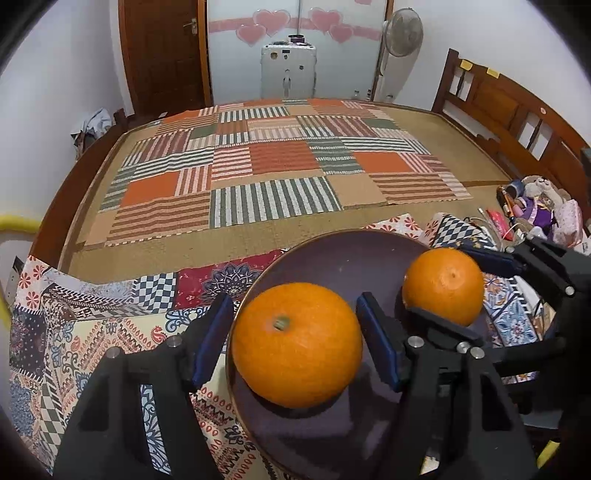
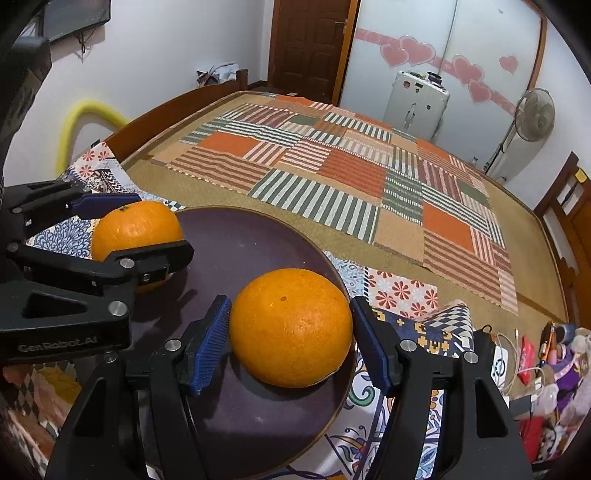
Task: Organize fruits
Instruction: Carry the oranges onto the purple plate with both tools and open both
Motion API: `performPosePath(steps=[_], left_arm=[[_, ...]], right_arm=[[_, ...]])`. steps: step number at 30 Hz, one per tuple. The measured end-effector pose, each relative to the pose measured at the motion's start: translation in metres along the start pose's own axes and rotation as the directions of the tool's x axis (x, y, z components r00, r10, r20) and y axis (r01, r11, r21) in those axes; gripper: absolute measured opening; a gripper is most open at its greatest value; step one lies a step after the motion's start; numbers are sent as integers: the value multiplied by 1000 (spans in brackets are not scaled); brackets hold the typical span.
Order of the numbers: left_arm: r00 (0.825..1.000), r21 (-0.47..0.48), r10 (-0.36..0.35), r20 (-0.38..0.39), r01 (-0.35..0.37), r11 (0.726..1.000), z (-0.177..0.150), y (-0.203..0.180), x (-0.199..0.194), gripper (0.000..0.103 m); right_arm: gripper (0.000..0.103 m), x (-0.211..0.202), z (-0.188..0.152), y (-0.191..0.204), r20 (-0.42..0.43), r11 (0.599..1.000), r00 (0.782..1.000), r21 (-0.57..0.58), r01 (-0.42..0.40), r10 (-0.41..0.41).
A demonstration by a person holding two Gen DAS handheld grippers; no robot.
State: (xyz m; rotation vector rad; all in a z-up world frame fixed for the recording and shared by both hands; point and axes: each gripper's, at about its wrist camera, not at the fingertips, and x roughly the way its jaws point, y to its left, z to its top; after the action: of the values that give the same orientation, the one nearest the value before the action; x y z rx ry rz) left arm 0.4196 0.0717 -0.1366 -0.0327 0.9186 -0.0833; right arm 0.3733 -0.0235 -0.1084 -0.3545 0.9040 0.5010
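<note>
Resting on one round dark purple plate [image 1: 332, 258] are two round orange fruits, one for each gripper. That plate, with its thin brown rim, sits on a patterned patchwork cloth [image 1: 110, 314] of red, blue and white prints, at the near edge of a wide bed covered by a woven straw mat [image 1: 258, 229] and a striped patchwork blanket [image 1: 277, 166].

The first orange [image 1: 297, 345], showing a green stem nub on top, lies at the plate's left rim between the two blue-padded fingers of the left gripper [image 1: 295, 339]. Its jaws stand spread around the fruit; a narrow gap shows on each side, so the pads are beside the peel and not pressing it. In the right wrist view this fruit sits at the plate's far left edge.

The second orange [image 2: 291, 326], showing a small dark dimple, lies toward the plate's right side between the two ribbed blue pads of the right gripper [image 2: 291, 332]. These jaws are also apart: the left pad is just at the peel, the right pad a little off it, and I cannot tell whether either truly touches.

The two fruits are apart from each other. One white standing fan [image 1: 400, 33], one wooden door [image 1: 162, 51] and one white appliance [image 1: 288, 70] stand beyond the bed.
</note>
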Motion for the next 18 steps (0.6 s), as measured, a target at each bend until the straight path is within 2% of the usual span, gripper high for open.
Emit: performPosePath(steps=[4, 11, 18], left_arm=[[1000, -9, -1, 21, 1, 1000, -1, 0, -12, 73], [993, -15, 51, 110, -49, 999, -9, 3, -53, 73], [978, -3, 111, 175, -112, 994, -34, 5, -104, 73]], right_arm=[[72, -11, -1, -2, 31, 1000, 999, 19, -5, 5], [73, -45, -6, 0, 103, 999, 994, 13, 33, -34], [73, -90, -23, 12, 185, 999, 982, 16, 45, -47]])
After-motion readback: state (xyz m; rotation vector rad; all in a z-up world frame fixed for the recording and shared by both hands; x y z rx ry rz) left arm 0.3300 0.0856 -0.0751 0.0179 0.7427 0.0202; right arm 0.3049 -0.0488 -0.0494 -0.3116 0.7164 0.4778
